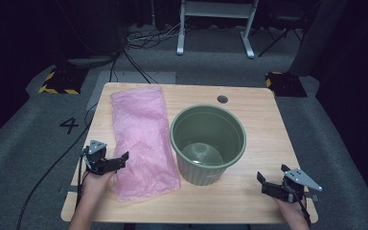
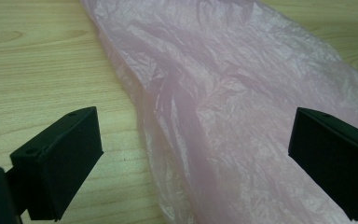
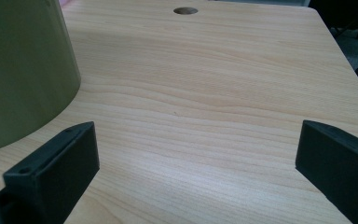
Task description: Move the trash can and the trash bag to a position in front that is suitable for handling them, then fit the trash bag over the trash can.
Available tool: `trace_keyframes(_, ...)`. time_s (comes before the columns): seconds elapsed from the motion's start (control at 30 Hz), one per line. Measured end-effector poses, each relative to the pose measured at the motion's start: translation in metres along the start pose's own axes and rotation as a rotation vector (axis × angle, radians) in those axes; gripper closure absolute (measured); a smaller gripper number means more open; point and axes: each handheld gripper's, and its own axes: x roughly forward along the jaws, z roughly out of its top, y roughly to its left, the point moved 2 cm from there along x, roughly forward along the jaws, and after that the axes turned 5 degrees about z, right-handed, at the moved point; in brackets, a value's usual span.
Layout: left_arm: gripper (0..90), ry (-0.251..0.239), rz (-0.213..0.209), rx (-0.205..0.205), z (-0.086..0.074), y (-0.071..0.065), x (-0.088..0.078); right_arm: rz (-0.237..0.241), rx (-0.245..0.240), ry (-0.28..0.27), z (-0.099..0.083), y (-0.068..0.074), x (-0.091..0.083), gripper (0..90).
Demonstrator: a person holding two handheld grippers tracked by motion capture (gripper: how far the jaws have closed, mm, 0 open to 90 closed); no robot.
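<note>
Wooden table (image 1: 249,201) sits mid-frame, light grain, w/ a round dark grommet hole (image 1: 222,99) near its far edge at 12 o'clock. Grey carpet (image 1: 24,158) all round. A "4" (image 1: 69,125) is marked on the floor at 9 o'clock. Yellow-black striped blocks: one (image 1: 57,82) at 10, another (image 1: 282,81) at 2. White desk frame (image 1: 215,19) stands at 12, loose cables (image 1: 146,38) approx. 11.

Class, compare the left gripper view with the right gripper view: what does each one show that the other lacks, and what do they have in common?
Left gripper view alone: the crumpled pink plastic bag lying between the open left claw.
Right gripper view alone: the green pot at the left edge and the round hole in the tabletop, beyond the open right claw.
Both: two black jaws spread wide over the wooden table, gripping nothing.
</note>
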Motion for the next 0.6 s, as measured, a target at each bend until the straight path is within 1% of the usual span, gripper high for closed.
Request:
trace_keyframes(0.07,3.9,0.014,0.015,-0.004,-0.001,0.0,0.004,0.001,0.003,0.001,-0.001,0.0,0.0,0.0)
trace_keyframes(0.13,4.4,0.024,0.024,0.013,-0.002,-0.001,0.007,0.002,0.005,0.0,-0.001,-0.001,0.0,0.0)
trace_keyframes(0.2,6.0,0.053,0.043,0.03,-0.003,-0.003,0.012,0.002,0.007,-0.001,-0.001,-0.001,0.0,0.0)
trace_keyframes(0.23,7.3,0.055,0.048,0.043,-0.003,-0.004,0.012,0.003,0.006,-0.001,-0.001,-0.002,0.0,0.0)
trace_keyframes(0.3,10.5,0.055,0.061,0.057,-0.002,-0.008,0.014,0.003,0.004,0.003,-0.002,-0.002,0.0,0.0)
trace_keyframes(0.37,12.5,0.091,0.078,0.077,-0.002,-0.01,0.017,0.0,0.004,0.005,-0.002,-0.002,0.0,0.0)
trace_keyframes(0.4,13.9,0.107,0.087,0.081,-0.001,-0.01,0.019,0.002,0.009,0.006,-0.002,-0.002,0.0,0.0)
trace_keyframes(0.47,15.1,0.14,0.089,0.075,-0.001,-0.01,0.022,0.0,0.007,0.006,-0.002,-0.003,0.001,0.0)
trace_keyframes(0.57,16.5,0.147,0.093,0.087,0.0,-0.011,0.024,0.002,0.011,0.009,-0.003,-0.002,0.002,0.0)
trace_keyframes(0.6,17.5,0.146,0.095,0.101,0.0,-0.012,0.024,0.001,0.008,0.014,-0.003,-0.002,0.002,0.0)
